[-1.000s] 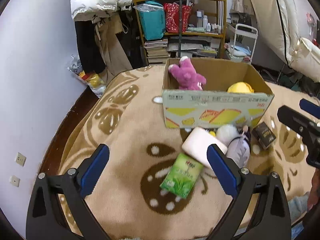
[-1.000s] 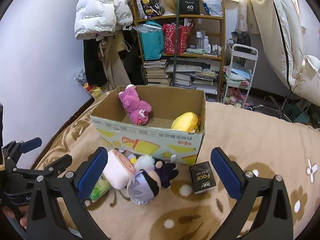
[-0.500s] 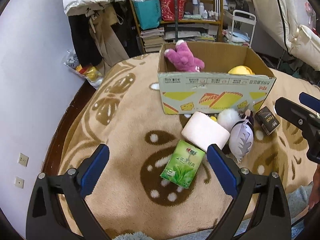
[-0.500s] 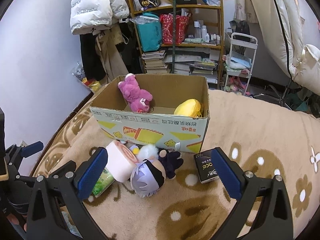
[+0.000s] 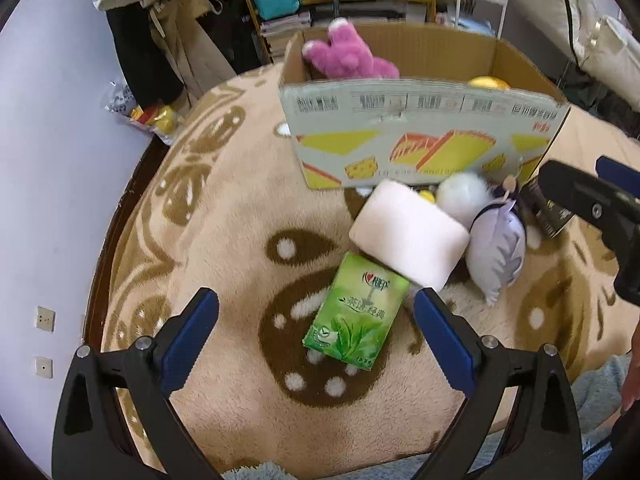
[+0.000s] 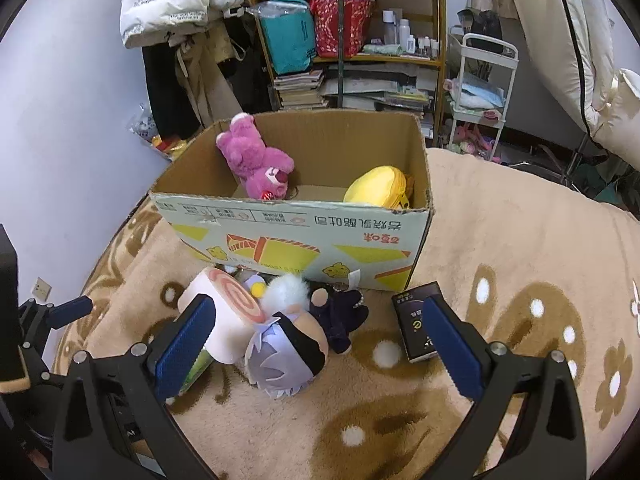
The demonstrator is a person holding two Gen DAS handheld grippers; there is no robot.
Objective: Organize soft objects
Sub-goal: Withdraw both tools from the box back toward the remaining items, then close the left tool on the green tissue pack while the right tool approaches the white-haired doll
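A cardboard box (image 5: pixel 420 136) (image 6: pixel 296 232) stands on the beige blanket and holds a pink plush bear (image 6: pixel 256 160) (image 5: pixel 348 56) and a yellow plush (image 6: pixel 380 192). In front of the box lie a pink roll-cake plush (image 5: pixel 408 232) (image 6: pixel 224 308), a lilac-haired doll (image 6: pixel 288 348) (image 5: pixel 496 248) and a green tissue pack (image 5: pixel 356 312). My left gripper (image 5: pixel 316 320) is open, low over the tissue pack, empty. My right gripper (image 6: pixel 320 328) is open above the doll, empty.
A small black box (image 6: pixel 416 320) (image 5: pixel 548 216) lies right of the doll. Behind the cardboard box stand a cluttered shelf (image 6: pixel 352 40), hanging coats (image 6: pixel 176 40) and a white trolley (image 6: pixel 480 92). The blanket's left edge drops off by the wall (image 5: pixel 48 200).
Both grippers have moved forward and down toward the objects in front of the box. The tissue pack now lies between the left fingers; the doll sits between the right fingers.
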